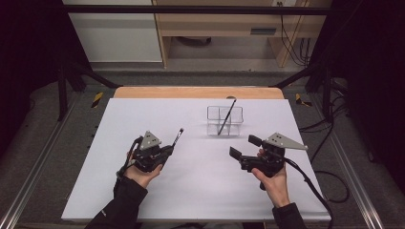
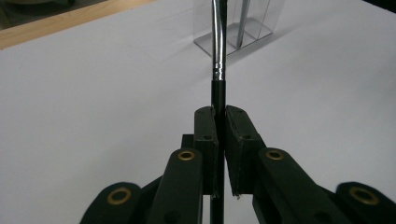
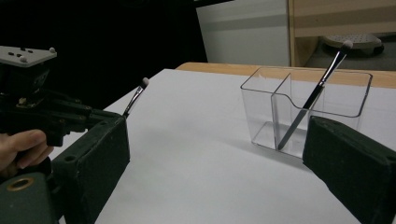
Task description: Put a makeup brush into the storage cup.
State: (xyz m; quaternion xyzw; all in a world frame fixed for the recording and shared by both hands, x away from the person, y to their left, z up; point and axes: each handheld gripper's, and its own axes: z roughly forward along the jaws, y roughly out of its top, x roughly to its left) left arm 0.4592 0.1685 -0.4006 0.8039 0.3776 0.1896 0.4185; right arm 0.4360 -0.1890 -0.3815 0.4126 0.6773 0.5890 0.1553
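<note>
- Left gripper (image 1: 168,149): at about 8 o'clock on the white worktop (image 1: 143,191). Its jaws are clenched on the black handle of a brush (image 1: 178,137); the silver ferrule and tip project beyond them toward 1 o'clock, lifted off the surface.
- Right gripper (image 1: 243,146): at about 4 o'clock, jaws released and wide apart with nothing between them, pointing toward 10 o'clock.
- Holder (image 1: 225,120): clear, with several compartments, standing at about 1 o'clock, well apart from both grippers. A second brush (image 1: 226,117) leans in it, tip up toward 1 o'clock and rising above the rim.
- In the left gripper view the held brush (image 2: 217,51) points at the holder (image 2: 254,23), with bare worktop between.
- In the right gripper view the holder (image 3: 299,109) stands between the jaws farther off, and the leaning brush (image 3: 314,98) rests in a near compartment.
- Open room: the worktop's centre and whole 6 to 9 o'clock part are bare. The holder sits a little inside the far edge, where a wooden strip (image 1: 198,92) shows; each hand lies near its side edge.
</note>
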